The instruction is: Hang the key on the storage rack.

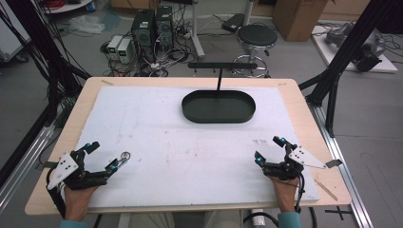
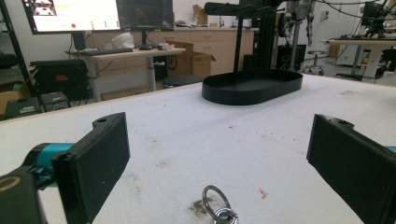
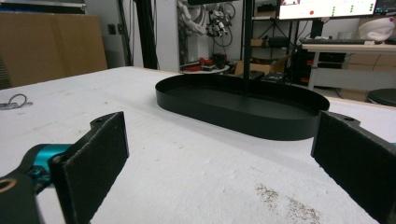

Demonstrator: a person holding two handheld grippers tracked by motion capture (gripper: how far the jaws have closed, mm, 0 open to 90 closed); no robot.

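The left tool (image 1: pixel 102 155) rests low at the near left corner of the surface (image 1: pixel 157 133), its jaws spread wide with nothing pinched between them. A small metal key ring (image 1: pixel 125 156) lies flat on the white sheet just beside the tip of that tool's inner jaw; in the left gripper view the key ring (image 2: pixel 217 203) sits on the sheet between the two black jaws, close to the camera and apart from both pads. A faint dark smudge marks the sheet next to it.

The right tool (image 1: pixel 269 148) rests at the near right corner, jaws also spread wide and holding nothing. From the right gripper view the key ring (image 3: pixel 14 101) shows far off at the left edge of the sheet.

A black oval tray (image 1: pixel 218 114) stands toward the far edge of the surface, slightly right of centre, well apart from both tools. A thin black post rises from the tray's far side and carries a horizontal bar (image 1: pixel 222 65) above it. The white sheet between the key ring and the tray is bare apart from faint stains, so nothing lies in the way between them. The right tool's view looks straight at the tray's wall (image 3: pixel 219 112).

Beyond the far edge, on the floor, stand a round black stool (image 1: pixel 257 36) and several computer cases (image 1: pixel 151 26) with tangled cables. Black frame struts flank the surface left and right.
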